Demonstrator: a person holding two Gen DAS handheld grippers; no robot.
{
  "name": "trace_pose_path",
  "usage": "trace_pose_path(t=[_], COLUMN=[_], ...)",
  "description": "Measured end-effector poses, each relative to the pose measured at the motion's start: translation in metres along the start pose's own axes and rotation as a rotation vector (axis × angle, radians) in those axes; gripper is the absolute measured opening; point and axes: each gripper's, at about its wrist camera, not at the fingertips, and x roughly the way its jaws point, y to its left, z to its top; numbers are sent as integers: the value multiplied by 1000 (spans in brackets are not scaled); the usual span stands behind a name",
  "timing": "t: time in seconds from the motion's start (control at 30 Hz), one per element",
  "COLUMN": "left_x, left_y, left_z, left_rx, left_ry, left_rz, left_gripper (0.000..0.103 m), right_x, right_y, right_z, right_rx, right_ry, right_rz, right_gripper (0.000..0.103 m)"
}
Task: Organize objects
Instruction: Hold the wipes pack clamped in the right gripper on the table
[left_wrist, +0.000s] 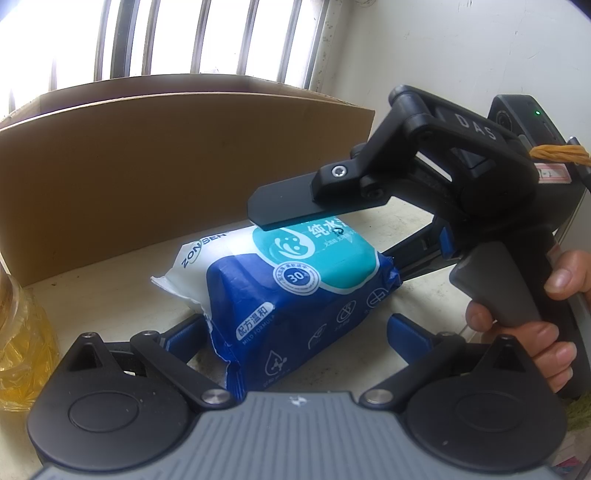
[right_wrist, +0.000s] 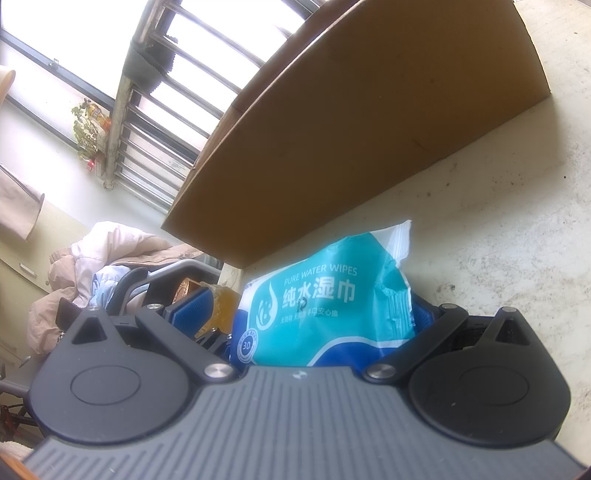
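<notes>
A blue, white and teal pack of wet wipes lies on the pale table in front of a brown cardboard box. My left gripper is open, its blue-padded fingers either side of the pack's near end without squeezing it. My right gripper, held by a hand, comes in from the right with one finger over the pack's teal lid and the other under it. In the right wrist view the pack fills the space between the right gripper's blue pads; contact is unclear.
A clear bag with yellow contents sits at the left table edge. The cardboard box blocks the far side. A barred window is behind it. Clothes lie piled beyond the table.
</notes>
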Motion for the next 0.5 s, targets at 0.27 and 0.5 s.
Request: trace_pose_path(t=[0.27, 0.5], left_x=[1, -1], left_y=[0, 1], left_z=[1, 2], left_rx=[-2, -1], left_ry=[2, 3], left_rz=[0, -1], left_gripper=[103, 103], right_x=[-1, -1], right_y=[0, 0], right_z=[1, 0], right_rx=[0, -1], right_ry=[-1, -1], right_rz=[0, 0], right_gripper=[102, 102])
